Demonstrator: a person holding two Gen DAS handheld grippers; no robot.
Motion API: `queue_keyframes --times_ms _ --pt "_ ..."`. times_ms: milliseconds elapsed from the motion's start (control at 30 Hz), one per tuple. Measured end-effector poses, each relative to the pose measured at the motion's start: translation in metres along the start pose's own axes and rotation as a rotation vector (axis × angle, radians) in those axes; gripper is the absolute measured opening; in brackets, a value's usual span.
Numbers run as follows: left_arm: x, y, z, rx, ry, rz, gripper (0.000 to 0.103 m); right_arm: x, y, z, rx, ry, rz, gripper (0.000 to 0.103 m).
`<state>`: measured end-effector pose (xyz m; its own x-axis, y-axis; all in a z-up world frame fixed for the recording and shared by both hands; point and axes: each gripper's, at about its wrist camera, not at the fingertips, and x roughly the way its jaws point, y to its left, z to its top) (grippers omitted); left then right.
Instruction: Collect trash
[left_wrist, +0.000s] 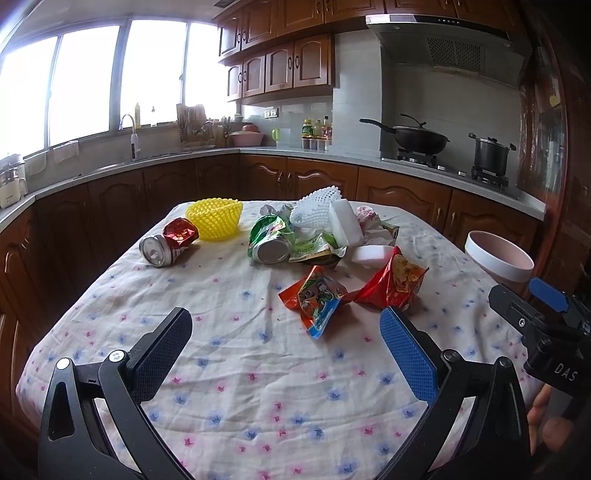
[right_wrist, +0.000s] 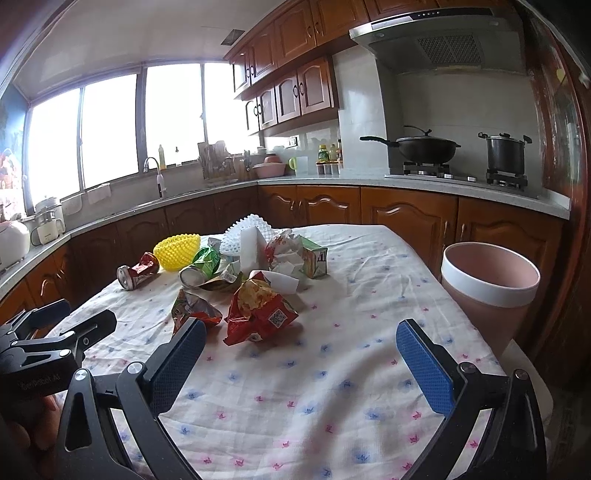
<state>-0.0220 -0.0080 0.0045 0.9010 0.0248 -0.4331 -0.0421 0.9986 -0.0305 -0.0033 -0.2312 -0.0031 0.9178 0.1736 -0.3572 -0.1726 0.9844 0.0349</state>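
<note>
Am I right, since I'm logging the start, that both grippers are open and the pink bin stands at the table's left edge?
Not quite: the pink bin stands at the table's right edge, as the right wrist view shows. Both the left gripper and right gripper are indeed open.

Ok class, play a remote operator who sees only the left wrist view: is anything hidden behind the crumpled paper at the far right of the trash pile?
Observer: Yes, a small green-and-white drink carton stands there, touching the crumpled white paper.
Operator: And the pink plastic bin with the white rim? I see little below its rim.
Observer: It stands upright just off the right edge of the floral-clothed table, with its pink wall in full view.
</note>
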Motion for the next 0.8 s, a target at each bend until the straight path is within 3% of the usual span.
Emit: queue_keyframes --times_ms 800 --pt "0.0064 -0.0036 -0.0017 0.003 0.006 -0.012 0.103 -0.0005 0.0027 0.0036 -0.001 -0.005 0.013 0.103"
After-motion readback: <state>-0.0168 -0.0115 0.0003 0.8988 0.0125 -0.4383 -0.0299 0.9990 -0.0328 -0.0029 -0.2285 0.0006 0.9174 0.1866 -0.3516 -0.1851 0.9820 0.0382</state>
